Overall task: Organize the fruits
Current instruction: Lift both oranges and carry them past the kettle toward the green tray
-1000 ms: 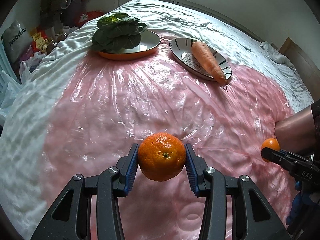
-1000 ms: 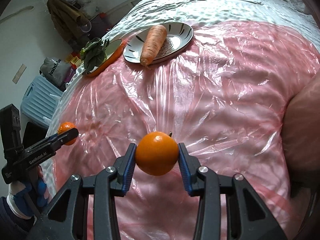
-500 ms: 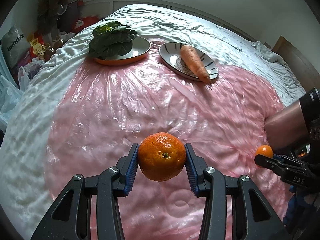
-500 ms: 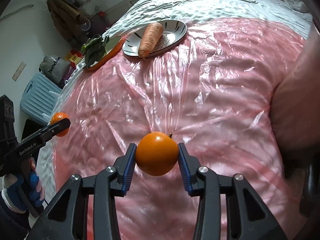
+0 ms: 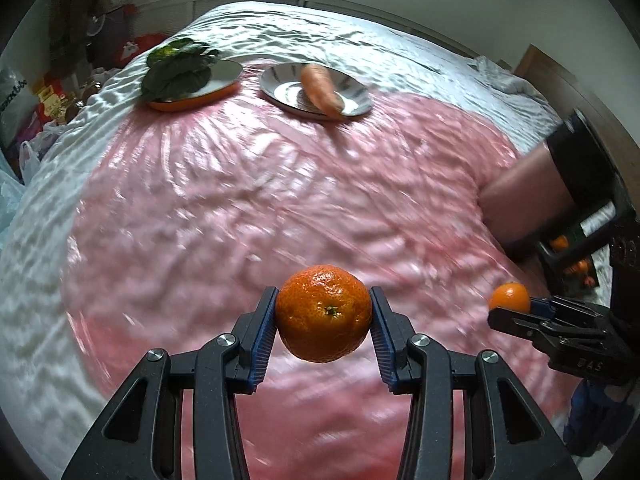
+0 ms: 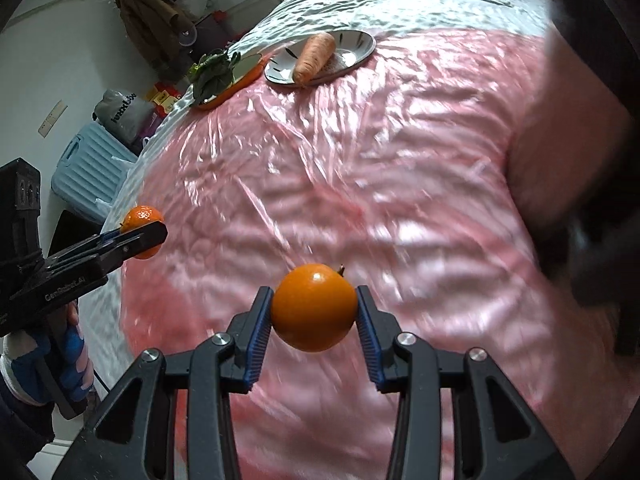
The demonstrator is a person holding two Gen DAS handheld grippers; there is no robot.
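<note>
My left gripper (image 5: 324,314) is shut on a dimpled tangerine (image 5: 324,312) and holds it above the pink plastic sheet (image 5: 248,184). My right gripper (image 6: 315,308) is shut on a smooth orange (image 6: 315,306), also held in the air. Each gripper shows in the other's view: the right one with its orange (image 5: 510,297) at the right edge, the left one with its tangerine (image 6: 142,220) at the left edge. Far across the bed a striped plate (image 5: 352,92) holds a carrot (image 5: 320,90), and an orange-rimmed plate (image 5: 224,76) holds leafy greens (image 5: 178,68).
The pink sheet covers a bed with a white quilt (image 5: 36,216). A person's bare arm (image 5: 524,196) lies at the right. Bags and clutter (image 5: 24,104) stand beyond the bed's left side, with a pale blue suitcase (image 6: 88,168) on the floor.
Both grippers have pulled back from the plates, which look smaller and farther away. Each still holds its fruit. The view is blurred by the motion.
</note>
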